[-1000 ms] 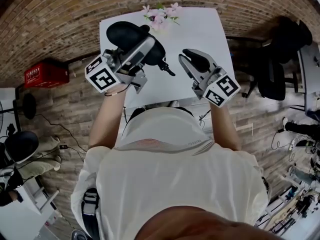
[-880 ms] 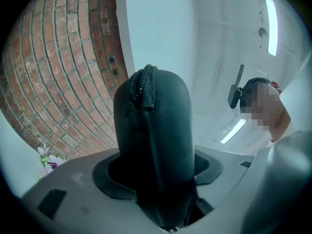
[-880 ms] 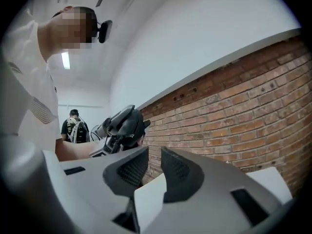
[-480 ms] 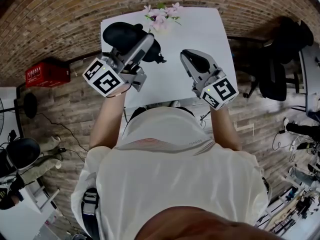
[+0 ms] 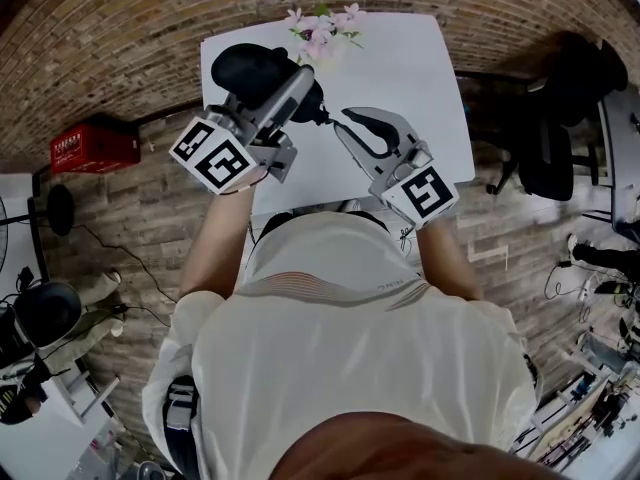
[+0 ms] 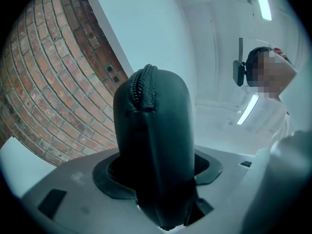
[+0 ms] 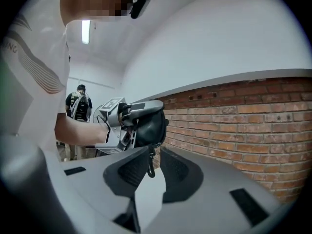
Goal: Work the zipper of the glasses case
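Note:
The black glasses case [image 5: 258, 71] is held above the white table [image 5: 405, 63], my left gripper [image 5: 294, 84] shut on it. In the left gripper view the case [image 6: 161, 130] stands up between the pads, its zipper [image 6: 143, 86] running over the top. My right gripper [image 5: 345, 118] has its tips at the case's zipper end. In the right gripper view the zipper pull [image 7: 150, 161] hangs from the case [image 7: 148, 126] into the narrow gap of my right gripper [image 7: 155, 154]. Its jaws have just been opening, and the pads do not press on the pull.
Pink flowers [image 5: 322, 28] lie at the table's far edge. A red crate [image 5: 92, 146] sits on the floor at the left, a dark chair [image 5: 560, 118] at the right. A brick wall [image 7: 243, 121] runs behind the case. A person [image 7: 78, 104] stands far off.
My right gripper has swung left across the table to the case's zipper end and rolled over. The left gripper has rolled a little with the case still in it.

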